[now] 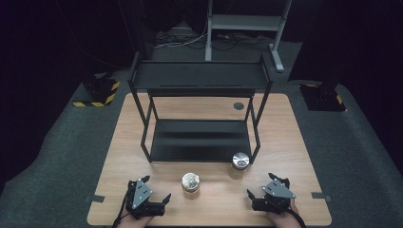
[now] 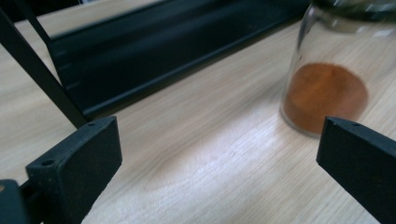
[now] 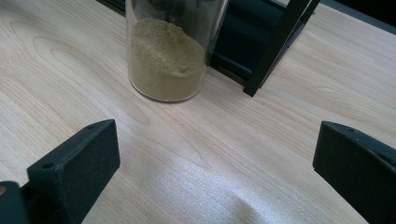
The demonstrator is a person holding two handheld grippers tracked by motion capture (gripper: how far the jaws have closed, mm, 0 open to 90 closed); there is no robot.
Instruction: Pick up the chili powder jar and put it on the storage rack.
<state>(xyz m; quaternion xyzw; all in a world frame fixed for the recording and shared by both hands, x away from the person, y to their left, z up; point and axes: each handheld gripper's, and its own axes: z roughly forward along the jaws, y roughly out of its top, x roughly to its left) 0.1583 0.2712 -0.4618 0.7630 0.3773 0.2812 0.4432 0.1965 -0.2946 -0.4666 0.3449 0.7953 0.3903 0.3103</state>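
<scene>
2 unlabelled spice jars (image 1: pixel 190 182) (image 1: pixel 240 160) stand near shelf (image 1: pixel 199 142).

Left gripper (image 1: pixel 159 194): low at near edge, jaws spread wide, empty. Right gripper (image 1: pixel 260 186): same pose, jaws wide, empty.

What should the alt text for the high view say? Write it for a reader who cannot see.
Two open tongs, left and right, rest at the near edge of a wooden table. Between them stand two spice jars, one nearer the left tongs, one by the black two-tier shelf behind.
</scene>
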